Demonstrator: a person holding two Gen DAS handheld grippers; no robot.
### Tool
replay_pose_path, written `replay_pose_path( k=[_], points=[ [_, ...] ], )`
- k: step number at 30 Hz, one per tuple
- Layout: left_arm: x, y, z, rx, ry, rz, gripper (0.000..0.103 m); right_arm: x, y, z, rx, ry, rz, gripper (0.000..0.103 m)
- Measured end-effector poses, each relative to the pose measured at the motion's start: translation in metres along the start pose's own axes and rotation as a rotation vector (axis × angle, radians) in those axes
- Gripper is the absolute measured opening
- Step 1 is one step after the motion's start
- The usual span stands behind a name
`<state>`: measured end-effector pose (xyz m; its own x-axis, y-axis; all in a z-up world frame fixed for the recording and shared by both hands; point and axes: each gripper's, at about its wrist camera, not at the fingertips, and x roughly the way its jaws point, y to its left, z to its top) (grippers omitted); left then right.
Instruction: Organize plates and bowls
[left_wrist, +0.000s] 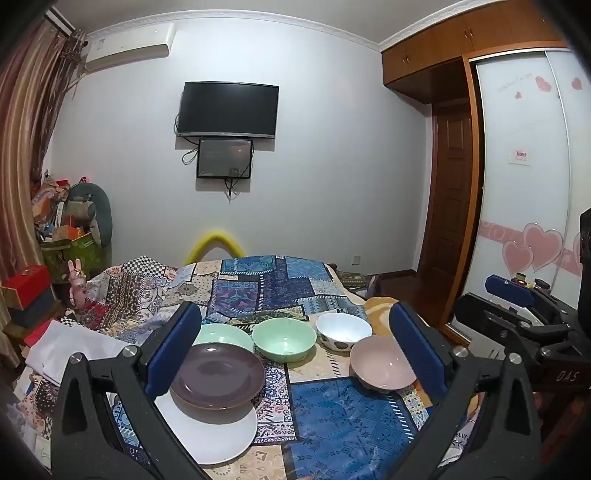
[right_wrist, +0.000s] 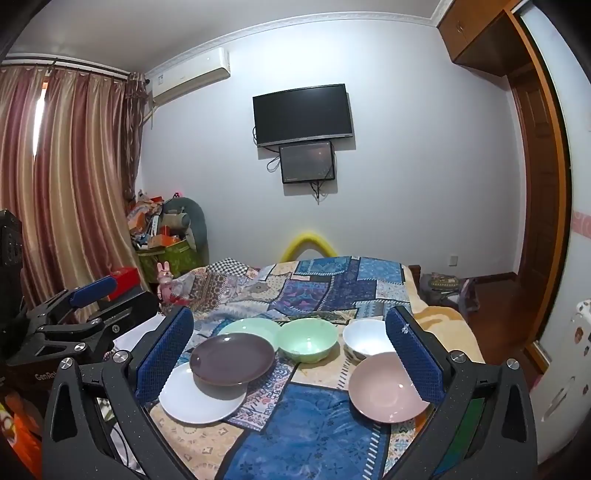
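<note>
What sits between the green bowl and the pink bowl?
Only bare patchwork bedspread lies between the green bowl and the pink bowl; the white bowl sits behind that gap. Clearest in the right wrist view.

Both cams sat low over the near end of the bed (left_wrist: 280, 280), looking forward and a bit downward between their own wide-spread fingers toward the far wall with the TV (left_wrist: 228, 109). The left one caught the wardrobe (left_wrist: 524, 147) side, the right one more of the curtains (right_wrist: 66, 177). Both shared the same close-up stretch of patchwork quilt (right_wrist: 317, 424), the dishes on it, and the TV wall. Each could also see the other gripper at its edge.
</note>
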<state>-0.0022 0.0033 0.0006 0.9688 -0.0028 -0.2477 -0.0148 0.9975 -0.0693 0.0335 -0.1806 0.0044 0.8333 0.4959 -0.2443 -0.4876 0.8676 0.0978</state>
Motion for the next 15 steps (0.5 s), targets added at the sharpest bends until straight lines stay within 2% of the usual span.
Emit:
replay_pose_path(
  k=[15],
  points=[
    [0.0056, 0.0001, -0.0010, 0.002, 0.010, 0.005, 0.103, -0.0024, 0.0004, 0.0047, 0.006, 0.005, 0.006, 0.103]
  ],
)
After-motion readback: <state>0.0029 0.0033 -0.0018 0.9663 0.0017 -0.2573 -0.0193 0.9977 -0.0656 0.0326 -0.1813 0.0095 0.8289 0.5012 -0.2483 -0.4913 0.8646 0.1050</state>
